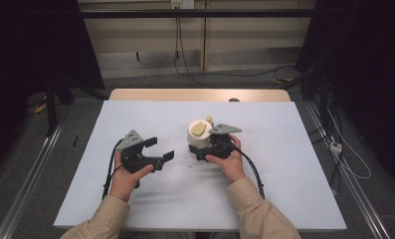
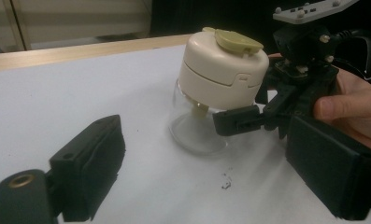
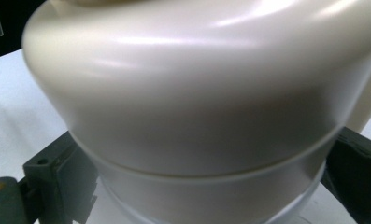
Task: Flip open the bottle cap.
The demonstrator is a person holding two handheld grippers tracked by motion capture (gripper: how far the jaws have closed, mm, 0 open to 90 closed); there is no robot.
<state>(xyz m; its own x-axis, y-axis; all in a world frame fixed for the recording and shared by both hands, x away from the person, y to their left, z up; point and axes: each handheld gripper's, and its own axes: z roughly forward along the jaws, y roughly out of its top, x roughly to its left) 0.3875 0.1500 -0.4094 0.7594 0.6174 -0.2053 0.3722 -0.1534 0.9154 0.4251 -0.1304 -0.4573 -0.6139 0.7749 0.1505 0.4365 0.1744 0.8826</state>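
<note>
A small glass jar [image 1: 200, 133] with a cream domed lid and an olive flap on top stands upright near the middle of the white table [image 1: 284, 174]. My right gripper [image 1: 201, 148] reaches it from the near right and is shut on it, low on the glass under the lid. In the right gripper view the jar [image 3: 197, 93] sits between both black jaws. In the left gripper view the jar [image 2: 220, 65] stands ahead, with one right fingertip [image 2: 237, 122] against its glass. My left gripper [image 1: 161, 148] hangs to the jar's left, open, with nothing between its fingers [image 2: 87, 172].
A few dark crumbs [image 2: 226, 181] lie on the white sheet in front of the jar. The table's wooden edge [image 1: 200, 94] runs along the back. Cables [image 1: 344, 159] and metal rails lie on the floor at both sides.
</note>
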